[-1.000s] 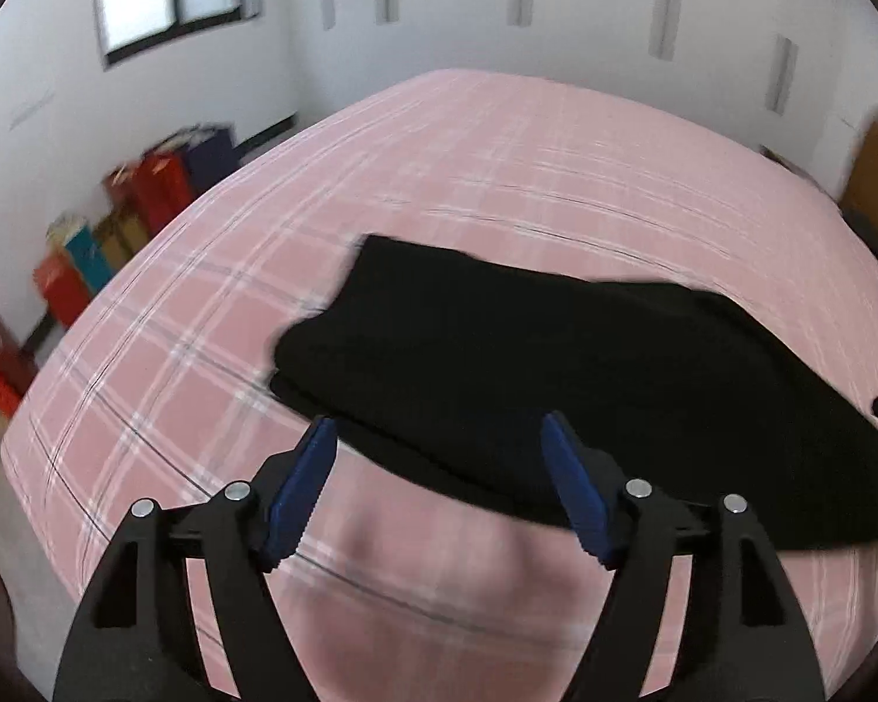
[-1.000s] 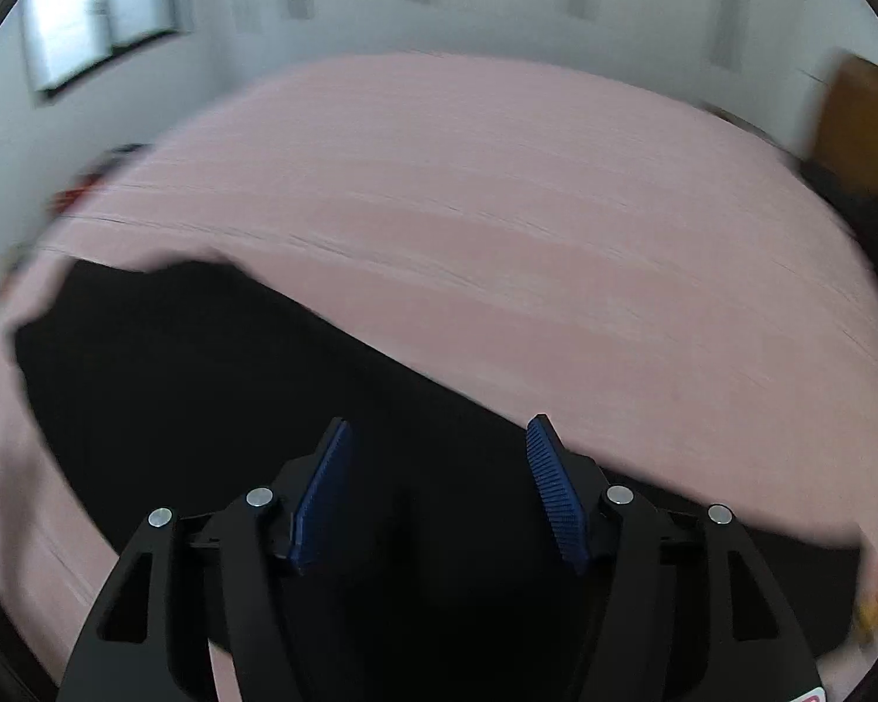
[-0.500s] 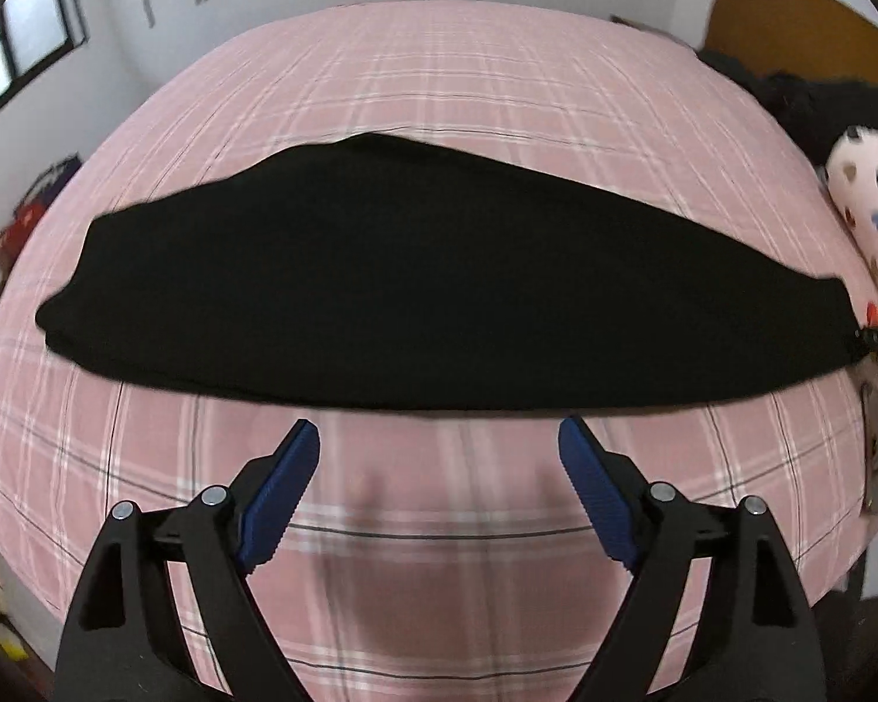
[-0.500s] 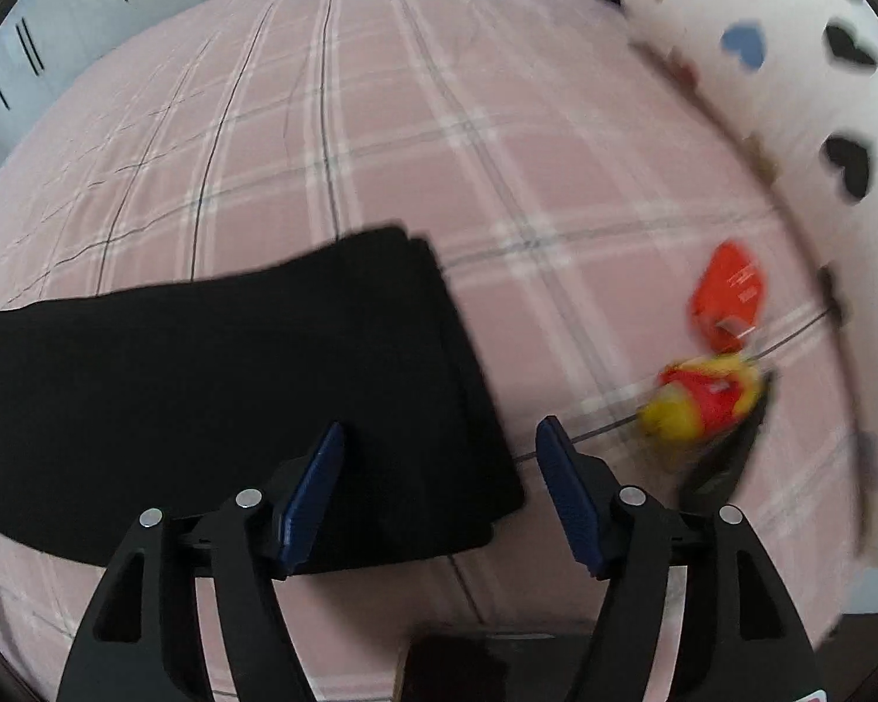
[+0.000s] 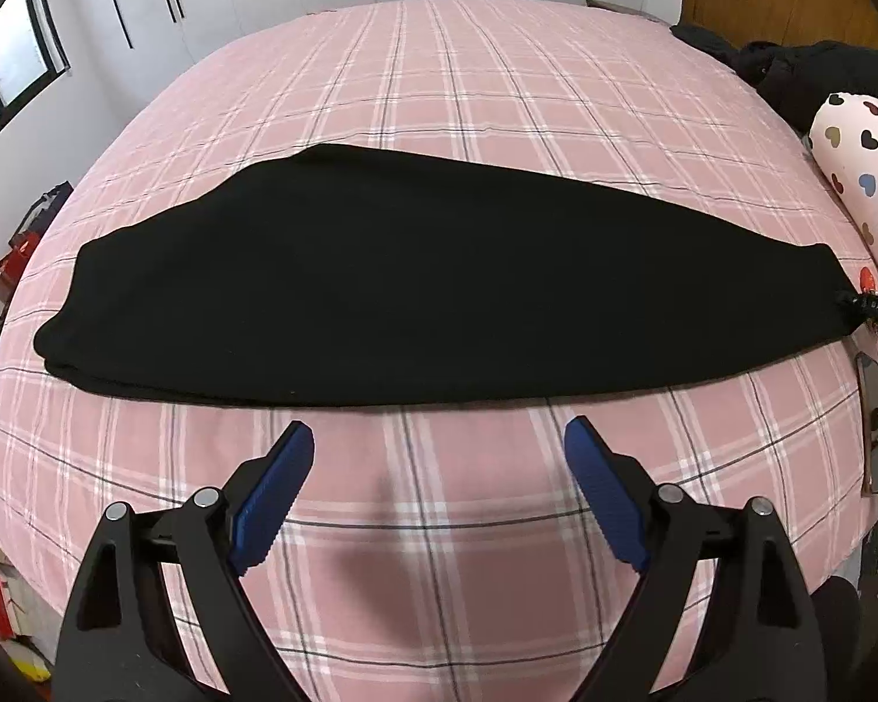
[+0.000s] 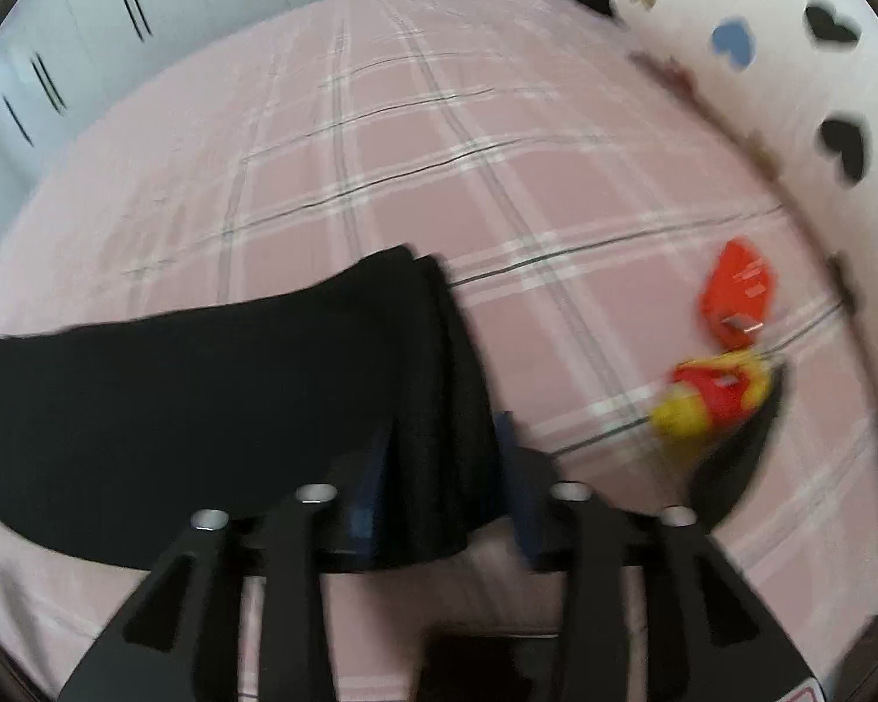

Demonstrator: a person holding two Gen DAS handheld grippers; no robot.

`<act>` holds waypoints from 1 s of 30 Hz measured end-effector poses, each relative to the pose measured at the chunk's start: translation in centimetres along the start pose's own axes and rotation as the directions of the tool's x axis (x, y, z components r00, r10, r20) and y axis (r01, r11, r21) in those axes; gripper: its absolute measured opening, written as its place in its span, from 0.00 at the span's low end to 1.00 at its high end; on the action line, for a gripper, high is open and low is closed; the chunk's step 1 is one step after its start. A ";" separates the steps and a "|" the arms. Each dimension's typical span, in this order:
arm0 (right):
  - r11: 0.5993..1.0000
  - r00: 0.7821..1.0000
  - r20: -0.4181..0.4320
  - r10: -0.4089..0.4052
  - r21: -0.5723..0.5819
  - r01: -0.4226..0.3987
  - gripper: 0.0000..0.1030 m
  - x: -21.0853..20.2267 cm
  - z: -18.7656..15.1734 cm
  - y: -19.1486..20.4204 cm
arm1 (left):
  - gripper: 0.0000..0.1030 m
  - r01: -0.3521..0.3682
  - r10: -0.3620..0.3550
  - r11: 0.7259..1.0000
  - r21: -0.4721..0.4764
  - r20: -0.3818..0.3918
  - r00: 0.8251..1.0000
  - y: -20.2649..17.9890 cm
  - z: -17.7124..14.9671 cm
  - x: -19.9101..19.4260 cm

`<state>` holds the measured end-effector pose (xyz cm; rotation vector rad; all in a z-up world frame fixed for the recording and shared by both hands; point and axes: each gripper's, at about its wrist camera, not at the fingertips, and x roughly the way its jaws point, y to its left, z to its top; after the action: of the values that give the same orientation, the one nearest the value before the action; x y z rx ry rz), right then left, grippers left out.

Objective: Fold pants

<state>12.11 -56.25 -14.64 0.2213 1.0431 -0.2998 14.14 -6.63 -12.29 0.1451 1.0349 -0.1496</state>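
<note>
Black pants (image 5: 415,286) lie folded lengthwise, stretched left to right across a pink plaid bed (image 5: 468,76). My left gripper (image 5: 439,497) is open and empty, hovering just in front of the pants' near edge. In the right wrist view, my right gripper (image 6: 439,468) has narrowed around the right end of the pants (image 6: 234,398); the cloth fills the gap between the fingers. That view is blurred. The right gripper's tip (image 5: 866,310) shows at the pants' right end in the left wrist view.
A white pillow with heart prints (image 5: 860,175) lies at the right, also seen in the right wrist view (image 6: 790,58). Red and yellow small objects (image 6: 726,351) lie by it. Dark clothing (image 5: 802,70) sits by the headboard. Boxes (image 5: 6,269) stand on the floor left.
The left gripper swung from the pants' left end to face their middle and stays open. The right gripper moved to the pants' right end and closed its fingers around the cloth.
</note>
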 end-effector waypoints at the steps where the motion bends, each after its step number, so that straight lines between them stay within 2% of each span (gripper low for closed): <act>1: 1.000 1.000 0.028 0.008 -0.015 -0.008 0.43 -0.5 0.0 0.2 | 0.83 -0.003 0.003 1.000 -0.003 -0.001 1.000 0.0 -0.1 0.0; 5: 0.998 1.000 0.004 0.027 -0.056 -0.027 0.43 0.5 0.7 1.3 | 0.83 -0.012 0.012 1.000 -0.023 -0.020 1.000 0.7 -0.5 0.5; 6: 0.997 0.999 -0.018 0.045 -0.066 -0.046 0.39 1.3 0.9 1.5 | 0.83 -0.015 0.014 1.000 -0.027 -0.021 1.000 0.7 -0.5 0.6; 7: 0.995 0.997 -0.047 0.056 -0.078 -0.059 0.12 2.3 1.1 1.7 | 0.83 -0.016 0.015 0.999 -0.028 -0.022 1.000 0.7 -0.5 0.7; 8: 0.994 0.997 -0.043 0.062 -0.083 -0.065 0.09 2.4 1.6 1.9 | 0.83 -0.020 0.020 0.999 -0.026 -0.024 1.000 0.5 -0.5 0.8; 11: 0.993 0.996 0.070 0.061 -0.108 -0.053 0.08 -0.7 3.6 1.9 | 0.83 -0.029 0.029 0.999 -0.017 -0.023 0.999 0.2 -0.4 0.8; 12: 0.993 0.993 0.089 0.076 -0.094 -0.068 0.08 -1.2 4.1 1.3 | 0.83 -0.028 0.028 1.000 -0.014 -0.022 0.999 0.1 -0.3 0.9; 13: 0.993 0.995 0.068 0.074 -0.092 -0.068 0.08 -0.8 4.2 0.8 | 0.83 -0.026 0.026 1.000 -0.013 -0.022 0.999 0.1 -0.2 1.0; 15: 0.992 0.995 -0.083 0.053 -0.106 -0.062 0.11 2.5 3.6 0.5 | 0.83 -0.024 0.024 1.000 -0.013 -0.029 0.999 -0.2 -0.2 1.4; 16: 0.990 0.996 -0.077 0.051 -0.125 -0.060 0.14 2.9 3.0 0.7 | 0.83 -0.022 0.022 1.000 -0.013 -0.033 0.999 -0.4 -0.2 1.6; 18: 0.994 0.997 -0.036 0.069 -0.083 -0.071 0.29 1.8 3.0 0.5 | 0.83 -0.020 0.019 1.000 -0.013 -0.044 0.999 -0.8 -0.3 1.9; 19: 0.997 0.997 -0.021 0.072 -0.030 -0.072 0.47 1.2 2.9 0.0 | 0.83 -0.014 0.013 1.000 -0.009 -0.045 0.999 -1.0 -0.4 1.9; 20: 0.997 0.997 -0.009 0.073 -0.008 -0.073 0.53 0.9 2.7 -0.3 | 0.83 -0.012 0.012 1.000 -0.004 -0.043 0.999 -1.2 -0.4 1.9; 24: 0.997 0.994 -0.079 0.081 0.011 -0.080 0.53 2.2 1.4 0.1 | 0.83 -0.021 0.022 1.000 0.020 -0.040 0.999 -1.6 -0.6 2.0; 25: 0.996 0.994 -0.062 0.091 0.030 -0.089 0.54 2.2 0.9 0.1 | 0.83 -0.022 0.023 1.000 0.017 -0.042 0.999 -1.5 -0.6 2.0; 27: 0.990 0.991 -0.057 0.119 0.078 -0.115 0.44 1.9 0.8 0.3 | 0.83 -0.020 0.021 1.000 0.007 -0.048 0.999 -1.4 -0.5 1.9; 28: 0.985 0.988 -0.058 0.140 0.109 -0.133 0.27 1.7 1.0 0.3 | 0.83 -0.022 0.022 1.000 0.001 -0.047 0.999 -1.3 -0.5 1.8; 29: 0.979 0.986 -0.060 0.158 0.143 -0.148 0.15 1.5 1.1 0.3 | 0.83 -0.026 0.026 1.000 -0.005 -0.040 0.999 -1.1 -0.3 1.6; 30: 0.978 0.988 -0.055 0.145 0.156 -0.135 0.15 1.1 1.2 0.5 | 0.84 -0.031 0.030 1.000 -0.007 -0.034 0.999 -1.0 -0.2 1.4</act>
<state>13.81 -56.29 -14.98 0.4427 1.0648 -0.2456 14.49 -7.61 -13.69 0.1573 1.0660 -0.1160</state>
